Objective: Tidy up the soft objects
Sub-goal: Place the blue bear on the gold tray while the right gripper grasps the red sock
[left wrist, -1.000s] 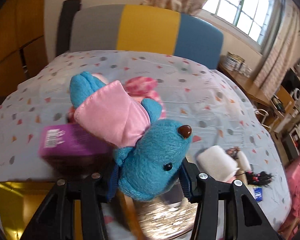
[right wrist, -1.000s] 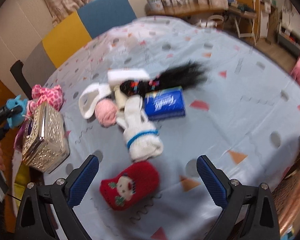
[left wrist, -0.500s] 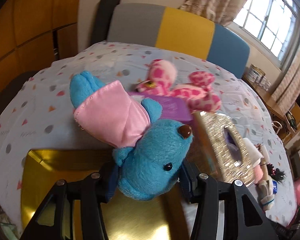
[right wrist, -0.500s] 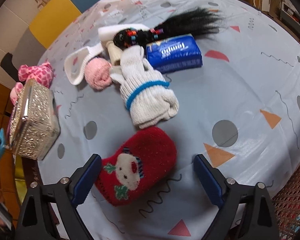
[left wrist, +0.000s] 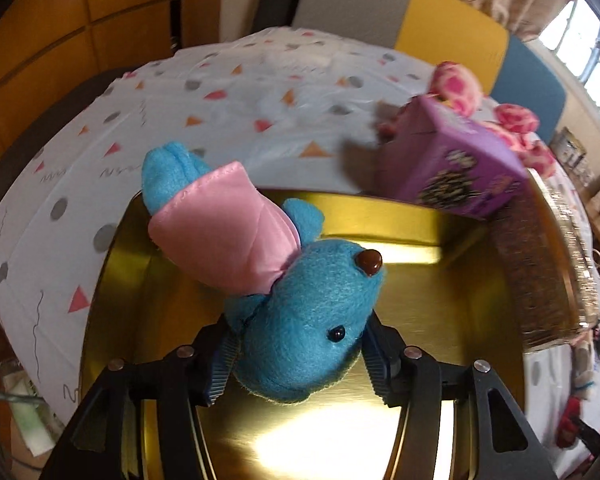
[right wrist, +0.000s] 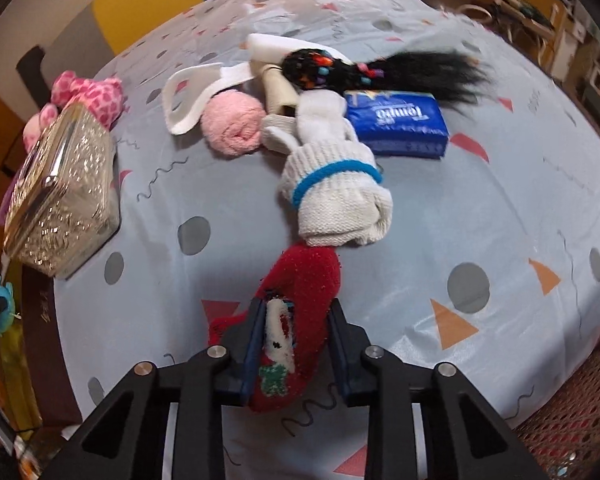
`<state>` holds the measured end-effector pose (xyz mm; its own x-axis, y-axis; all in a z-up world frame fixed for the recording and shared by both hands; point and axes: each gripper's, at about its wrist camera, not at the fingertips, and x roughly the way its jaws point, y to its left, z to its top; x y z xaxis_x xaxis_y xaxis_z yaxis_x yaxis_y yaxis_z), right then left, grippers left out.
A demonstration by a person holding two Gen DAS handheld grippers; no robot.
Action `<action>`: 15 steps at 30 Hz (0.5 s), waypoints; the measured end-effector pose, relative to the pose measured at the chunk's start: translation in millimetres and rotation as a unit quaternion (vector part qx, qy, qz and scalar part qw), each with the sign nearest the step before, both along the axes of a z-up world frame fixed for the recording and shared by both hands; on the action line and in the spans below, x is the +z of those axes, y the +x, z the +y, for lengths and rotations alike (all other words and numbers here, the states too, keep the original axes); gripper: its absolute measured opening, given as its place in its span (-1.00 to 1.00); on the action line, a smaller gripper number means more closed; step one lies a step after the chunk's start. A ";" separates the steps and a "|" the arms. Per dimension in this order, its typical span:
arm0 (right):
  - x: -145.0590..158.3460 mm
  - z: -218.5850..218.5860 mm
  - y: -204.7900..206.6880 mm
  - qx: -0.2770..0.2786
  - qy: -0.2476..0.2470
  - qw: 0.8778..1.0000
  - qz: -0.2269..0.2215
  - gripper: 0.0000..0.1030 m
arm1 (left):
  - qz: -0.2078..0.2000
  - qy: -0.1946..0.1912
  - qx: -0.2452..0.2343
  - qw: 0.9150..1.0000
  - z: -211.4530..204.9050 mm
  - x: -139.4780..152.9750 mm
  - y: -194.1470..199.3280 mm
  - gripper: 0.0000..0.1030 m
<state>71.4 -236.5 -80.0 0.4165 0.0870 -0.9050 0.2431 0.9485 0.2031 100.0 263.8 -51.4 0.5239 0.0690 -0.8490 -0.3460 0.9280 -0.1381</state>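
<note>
So the left gripper (left wrist: 298, 358) has the blue plush toy (left wrist: 300, 320) wedged between its fingers, head pinched, though the jaws are easing apart; it hangs over the gold tray (left wrist: 416, 216). Fuzzy turquoise, brown nose, black bead eye, shiny pink satin cape. The right gripper (right wrist: 294, 354) is closing its fingers on the red sock (right wrist: 306, 284) lying on the bench (right wrist: 480, 208); it's squashed narrow, with a white snowman face showing.
</note>
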 end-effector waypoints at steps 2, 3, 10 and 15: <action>1.9 3.3 0.5 0.009 -0.010 1.000 -0.003 -0.51 | 0.007 0.002 0.011 1.000 8.1 -7.2 -2.0 0.17; 2.9 4.6 1.1 0.013 -0.013 1.000 -0.004 -0.53 | 0.010 0.002 0.015 1.000 11.9 -9.4 -2.0 0.18; 18.2 19.3 15.7 0.040 -0.032 0.998 -0.020 -0.60 | 0.008 0.012 0.027 1.000 22.1 -15.2 -10.1 0.40; 34.8 29.2 30.9 0.068 -0.047 0.996 -0.045 -0.61 | 0.001 0.012 0.026 1.000 24.9 -11.7 -12.9 0.60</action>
<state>102.3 -207.3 -45.2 0.4872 0.0643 -0.8709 0.0968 0.9872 0.1270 87.1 288.7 -63.1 0.5169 0.1157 -0.8482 -0.3940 0.9118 -0.1157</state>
